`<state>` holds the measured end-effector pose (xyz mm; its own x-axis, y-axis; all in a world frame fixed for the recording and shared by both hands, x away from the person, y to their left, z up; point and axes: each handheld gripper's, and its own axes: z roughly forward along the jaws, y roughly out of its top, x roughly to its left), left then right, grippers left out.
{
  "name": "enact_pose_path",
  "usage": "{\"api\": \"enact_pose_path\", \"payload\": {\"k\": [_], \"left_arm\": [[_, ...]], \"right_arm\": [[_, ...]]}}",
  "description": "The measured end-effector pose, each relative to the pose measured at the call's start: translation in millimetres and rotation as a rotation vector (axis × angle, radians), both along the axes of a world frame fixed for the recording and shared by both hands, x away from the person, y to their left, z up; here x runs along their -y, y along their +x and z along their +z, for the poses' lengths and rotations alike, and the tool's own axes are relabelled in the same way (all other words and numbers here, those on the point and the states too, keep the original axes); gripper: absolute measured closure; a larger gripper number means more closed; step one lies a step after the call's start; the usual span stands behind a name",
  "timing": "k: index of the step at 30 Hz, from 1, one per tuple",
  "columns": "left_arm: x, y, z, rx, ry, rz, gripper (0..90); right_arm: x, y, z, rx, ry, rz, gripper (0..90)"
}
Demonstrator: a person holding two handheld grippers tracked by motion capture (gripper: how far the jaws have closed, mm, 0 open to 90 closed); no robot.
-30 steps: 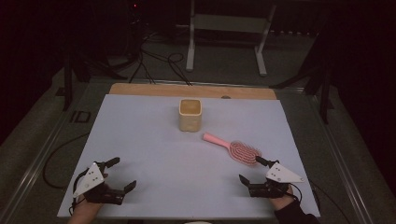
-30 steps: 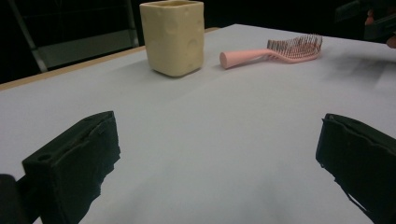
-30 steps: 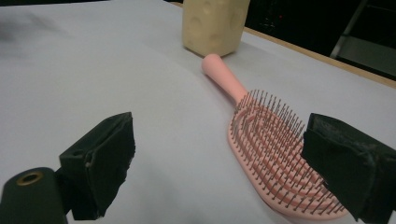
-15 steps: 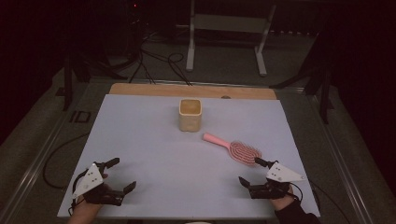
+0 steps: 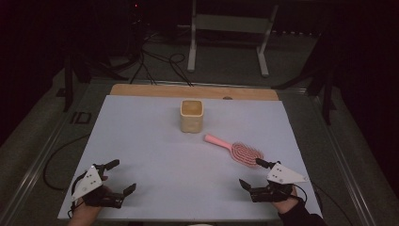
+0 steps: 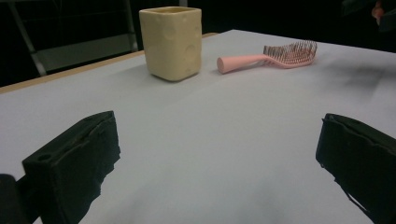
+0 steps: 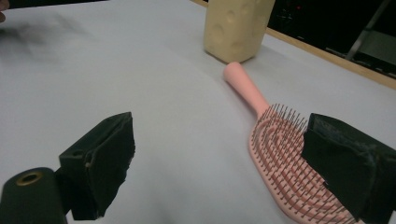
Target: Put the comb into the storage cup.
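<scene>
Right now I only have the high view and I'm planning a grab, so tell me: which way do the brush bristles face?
Observer: Up. The right gripper view shows the brush lying on its back, bristles pointing upward.
Operator: Is the cup plain-sided?
Observer: No. In the left gripper view the cup has shallow round dimples on its walls.
Operator: Does the handle touch the cup?
Observer: No. The right gripper view shows the handle's tip close to the cup's base, with a small gap of table between them.
Operator: Is the right gripper on the brush yet?
Observer: Not gripping. The right gripper is wide open; one jaw hangs over the bristle head.
</scene>
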<state>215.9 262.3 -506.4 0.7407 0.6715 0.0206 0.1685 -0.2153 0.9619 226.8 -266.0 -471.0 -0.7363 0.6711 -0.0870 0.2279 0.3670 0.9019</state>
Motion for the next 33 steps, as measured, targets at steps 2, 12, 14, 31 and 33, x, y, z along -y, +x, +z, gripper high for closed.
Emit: {"api": "enact_pose_path", "payload": {"k": [2, 12, 14, 31, 33], "left_arm": [[0.0, -0.1, 0.0, 0.0, -0.001, 0.0, 0.0], [0.9, -0.1, 0.0, -0.001, -0.004, -0.005, 0.0], [1.0, -0.1, -0.1, -0.001, -0.002, -0.006, 0.0], [1.5, 0.3, -0.2, -0.003, -0.001, -0.01, 0.0], [1.4, 0.2, -0.5, -0.006, -0.002, -0.009, 0.0]], "right_arm": [[-1.6, -1.4, 5.3, 0.0, -0.004, 0.002, 8.7], [-9.5, 0.6, 37.3, 0.039, -0.005, 0.02, 8.4], [-10.1, 3.5, 46.2, 0.052, -0.005, 0.024, 8.4], [-20.6, 31.0, 90.3, 0.129, -0.017, 0.002, 8.5], [-22.6, 34.8, 92.5, 0.127, -0.021, -0.002, 8.6]]}}
